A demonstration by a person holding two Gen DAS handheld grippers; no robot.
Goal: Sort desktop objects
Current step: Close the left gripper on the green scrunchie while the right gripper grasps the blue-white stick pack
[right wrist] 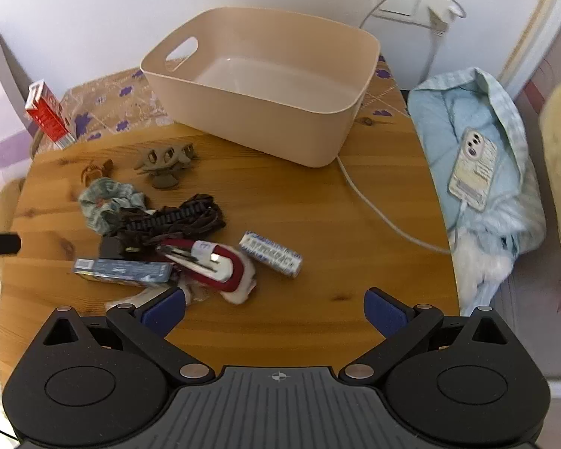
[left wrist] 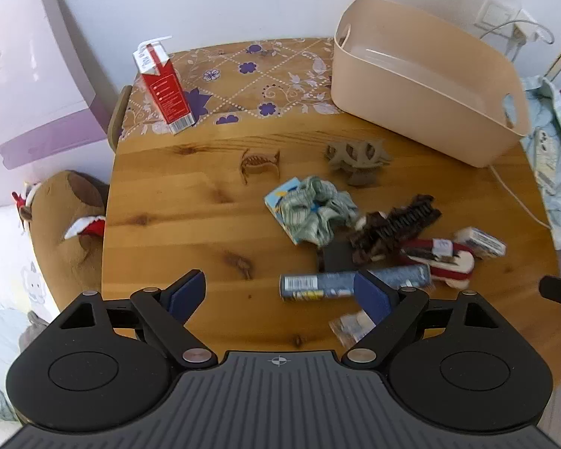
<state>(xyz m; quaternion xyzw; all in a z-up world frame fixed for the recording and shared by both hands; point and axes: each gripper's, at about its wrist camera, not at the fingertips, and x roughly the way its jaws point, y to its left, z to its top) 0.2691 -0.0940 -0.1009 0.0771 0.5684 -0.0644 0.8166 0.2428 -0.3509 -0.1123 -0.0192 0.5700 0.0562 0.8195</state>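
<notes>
On the wooden table (left wrist: 190,224) lies a loose pile: a green scrunchie (left wrist: 314,205) (right wrist: 106,204), dark hair ties and a black comb (left wrist: 396,224) (right wrist: 179,220), a red and white clip (left wrist: 441,258) (right wrist: 213,265), a blue tube box (left wrist: 336,284) (right wrist: 123,271) and a small white packet (left wrist: 482,241) (right wrist: 271,252). An olive claw clip (left wrist: 357,157) (right wrist: 166,161) and a brown clip (left wrist: 260,164) (right wrist: 95,170) lie behind. The empty beige bin (left wrist: 426,86) (right wrist: 265,97) stands at the back. My left gripper (left wrist: 280,292) hangs open above the tube box. My right gripper (right wrist: 275,312) is open over bare wood.
A red carton (left wrist: 162,88) (right wrist: 48,116) stands at the back left on a flowered mat (left wrist: 250,78). A white cable (right wrist: 374,209) runs off the right edge to a phone (right wrist: 473,168) on blue clothing. A brown plush toy (left wrist: 71,220) sits left of the table.
</notes>
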